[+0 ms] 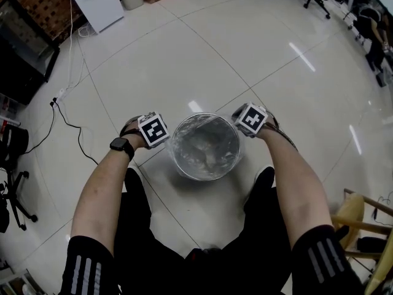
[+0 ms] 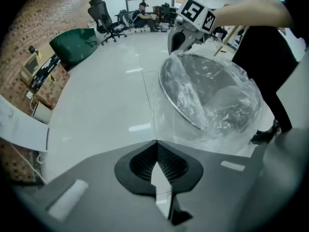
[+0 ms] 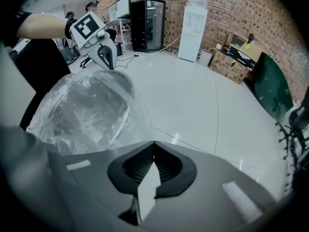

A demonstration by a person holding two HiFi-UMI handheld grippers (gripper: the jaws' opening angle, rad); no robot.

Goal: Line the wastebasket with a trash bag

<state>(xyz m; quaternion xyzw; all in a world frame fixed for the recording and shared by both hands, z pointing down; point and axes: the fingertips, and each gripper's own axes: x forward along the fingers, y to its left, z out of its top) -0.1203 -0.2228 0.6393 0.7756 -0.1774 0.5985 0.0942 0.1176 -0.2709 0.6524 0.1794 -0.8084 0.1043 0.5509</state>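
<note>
- From the head view, the tips of both grippers are hidden under their marker cubes, so only the gripper views show the jaws.
- The left gripper (image 2: 155, 143) has its jaws pressed together. The film of the trash bag (image 1: 206, 149) runs right into their tips, apparently pinched there.
- The right gripper (image 3: 153, 144) is likewise closed, with the bag's edge meeting its tips. The film is too thin to see between the pads.
- The wastebasket (image 1: 178, 159) stands on the white tiled floor (image 1: 184, 60), well out from the brick wall (image 3: 231, 8), between the person's feet. One gripper sits at each side of its rim.
- The clear bag lines the inside and is folded over the rim, hanging down the outer wall. Its crinkles hide the bottom, and nothing else can be made out inside.
- A wooden chair (image 1: 359, 217) is cut off at the right edge of the head view.
- A seated person (image 2: 142, 13) far down the room is too small to make out.
</note>
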